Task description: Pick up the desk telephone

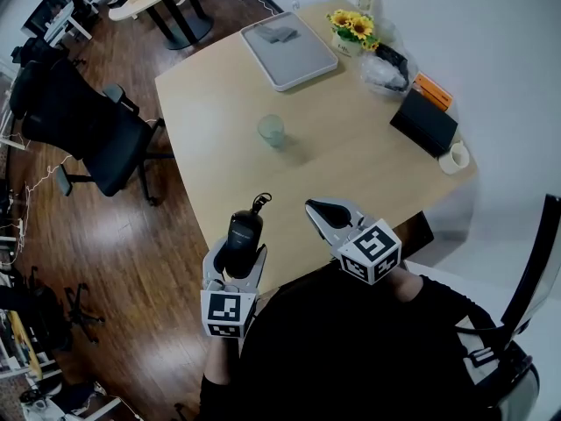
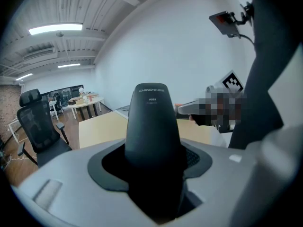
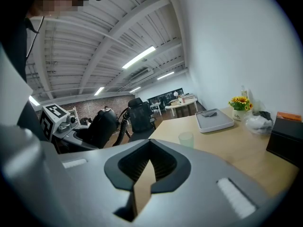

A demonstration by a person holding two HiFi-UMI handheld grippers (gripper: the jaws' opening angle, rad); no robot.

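Observation:
The black telephone handset [image 1: 245, 232] stands upright over the near edge of the wooden table [image 1: 219, 112], a short curl of cord [image 1: 259, 202] at its top. My left gripper [image 1: 237, 261] is shut on its lower half; in the left gripper view the handset [image 2: 151, 126] rises between the grey jaws and fills the middle. My right gripper [image 1: 314, 206] hovers just to its right over the table edge, jaws shut with nothing between them [image 3: 142, 174]. From the right gripper view the handset [image 3: 97, 126] shows at the left, in the other gripper.
A pale green cup [image 1: 272, 131] stands mid-table. At the back lie a grey tray [image 1: 287, 49], sunflowers in a pot [image 1: 353, 26] and a plastic bag [image 1: 384, 73]. A black box [image 1: 423, 121] and white mug [image 1: 454, 157] are far right. An office chair [image 1: 88, 130] stands left.

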